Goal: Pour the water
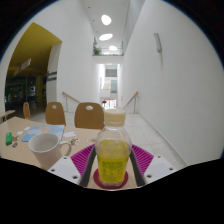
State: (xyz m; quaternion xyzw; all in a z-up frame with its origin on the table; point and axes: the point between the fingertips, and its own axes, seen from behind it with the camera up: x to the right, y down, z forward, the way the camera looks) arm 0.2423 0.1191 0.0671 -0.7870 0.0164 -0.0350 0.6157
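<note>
A clear plastic bottle (113,155) with yellowish liquid and a white cap stands upright on a dark red coaster (99,181) on the wooden table (22,160). It stands between my gripper's (113,152) two fingers, whose magenta pads (82,160) flank it on both sides with a small gap on each side. The gripper is open. A white mug (45,150) stands on the table just left of the left finger, its handle towards the bottle.
A pale flat sheet or tray (47,132) lies behind the mug. Two wooden chairs (89,115) stand at the table's far side. Beyond them is a white hallway with a stair rail, and a white wall stands to the right.
</note>
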